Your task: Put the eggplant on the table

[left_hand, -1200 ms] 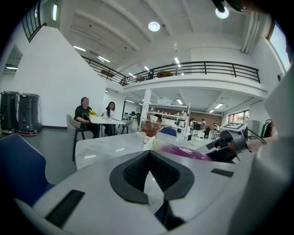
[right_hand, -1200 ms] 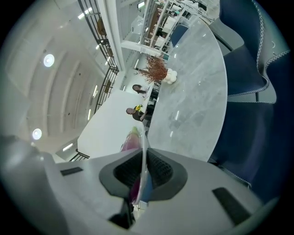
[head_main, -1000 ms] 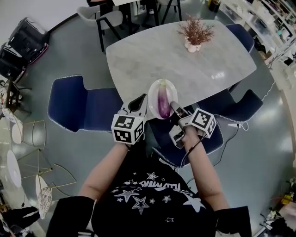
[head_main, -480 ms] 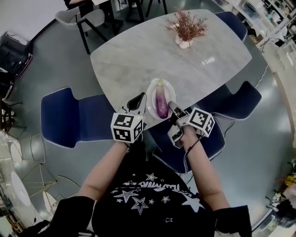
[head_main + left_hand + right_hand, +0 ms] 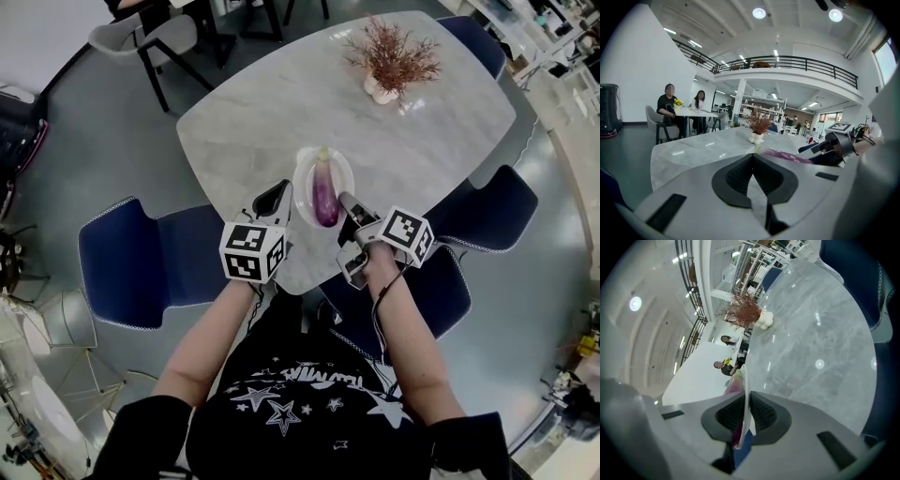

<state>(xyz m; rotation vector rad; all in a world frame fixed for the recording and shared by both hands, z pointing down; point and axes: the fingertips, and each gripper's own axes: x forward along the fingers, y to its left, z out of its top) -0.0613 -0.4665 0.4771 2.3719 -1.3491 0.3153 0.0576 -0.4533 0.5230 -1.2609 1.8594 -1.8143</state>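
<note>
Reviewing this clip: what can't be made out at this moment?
- Head view: whether the plate touches the table or hangs above it; the steep downward angle shows no gap.
- Right gripper view: most of the eggplant, behind the edge-on plate.
- Left gripper view: the eggplant's near end, behind the left gripper's body.

My right tool (image 5: pixel 745 415) is closed on the rim of the white plate (image 5: pixel 746 380); the eggplant (image 5: pixel 733 384) lies on it, desk (image 5: pixel 811 333) beyond.
</note>
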